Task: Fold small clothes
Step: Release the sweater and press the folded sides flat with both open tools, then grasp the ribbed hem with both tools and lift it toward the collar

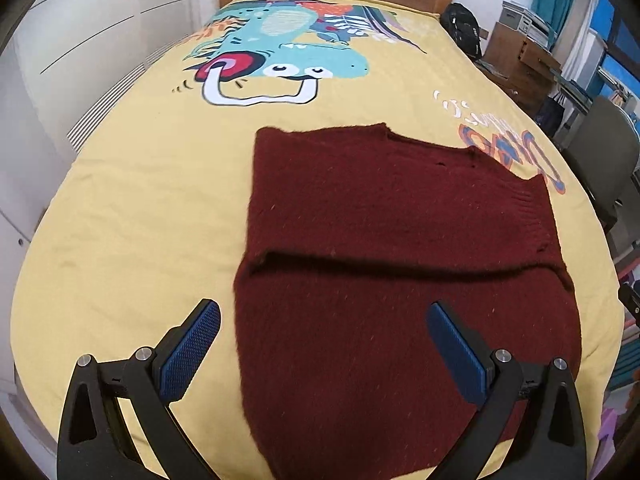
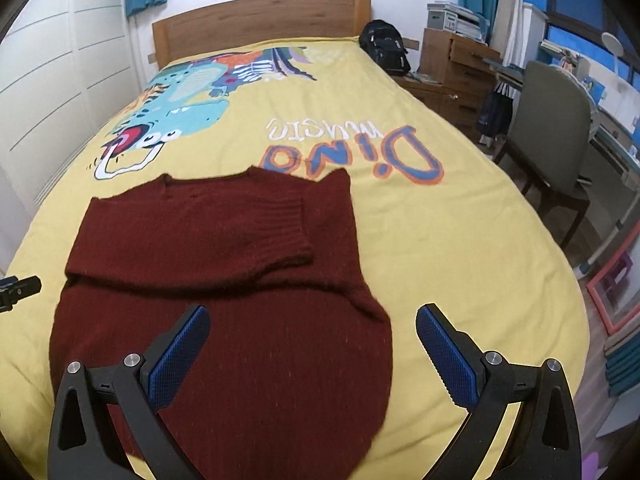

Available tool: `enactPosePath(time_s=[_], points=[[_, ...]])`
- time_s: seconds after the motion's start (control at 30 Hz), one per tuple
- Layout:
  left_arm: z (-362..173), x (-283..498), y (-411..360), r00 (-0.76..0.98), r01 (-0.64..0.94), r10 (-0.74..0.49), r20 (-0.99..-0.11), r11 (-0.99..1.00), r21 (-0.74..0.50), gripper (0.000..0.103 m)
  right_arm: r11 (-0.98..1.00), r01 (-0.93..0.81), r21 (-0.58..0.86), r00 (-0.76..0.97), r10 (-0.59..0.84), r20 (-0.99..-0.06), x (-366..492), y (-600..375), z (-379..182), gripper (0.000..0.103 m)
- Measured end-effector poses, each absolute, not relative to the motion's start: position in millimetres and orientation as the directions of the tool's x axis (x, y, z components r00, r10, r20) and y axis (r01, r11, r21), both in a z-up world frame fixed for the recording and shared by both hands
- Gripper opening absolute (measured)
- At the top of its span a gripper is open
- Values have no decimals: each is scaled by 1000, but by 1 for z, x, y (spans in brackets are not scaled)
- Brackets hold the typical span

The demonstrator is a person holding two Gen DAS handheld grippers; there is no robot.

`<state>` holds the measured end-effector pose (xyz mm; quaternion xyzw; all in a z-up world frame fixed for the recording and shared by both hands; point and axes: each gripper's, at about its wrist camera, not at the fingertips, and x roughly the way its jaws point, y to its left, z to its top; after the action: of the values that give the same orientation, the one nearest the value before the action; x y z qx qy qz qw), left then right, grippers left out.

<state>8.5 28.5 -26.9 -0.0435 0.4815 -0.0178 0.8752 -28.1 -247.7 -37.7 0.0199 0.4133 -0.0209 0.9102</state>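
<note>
With both sleeves seemingly folded in, we hold the left gripper (image 1: 324, 344) and right gripper (image 2: 312, 340) spread wide, empty, above the maroon sweater (image 1: 380, 240) beneath them, next pinching its near hem

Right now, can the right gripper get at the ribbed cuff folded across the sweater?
Probably yes. The right gripper is open above the sweater, and nothing lies between it and the cuff.
</note>
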Motion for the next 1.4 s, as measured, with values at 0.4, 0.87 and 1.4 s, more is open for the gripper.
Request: enactPosePath(time_s=[0.4,0.87,1.4], points=[[-65,-34,49,446,-66,-64,-893,992,-104,102,994,111,20,561,-46,-826,-62,-260,-87,103],[-111,-56,49,327,-62,-56,-943,995,-80,102,986,152,61,419,-8,-908,-74,-270,-142,103],[-154,-77,56,190,-46,-107,-976,992,-118,97,974,179,140,259,91,-962,-75,-277,-173,99]])
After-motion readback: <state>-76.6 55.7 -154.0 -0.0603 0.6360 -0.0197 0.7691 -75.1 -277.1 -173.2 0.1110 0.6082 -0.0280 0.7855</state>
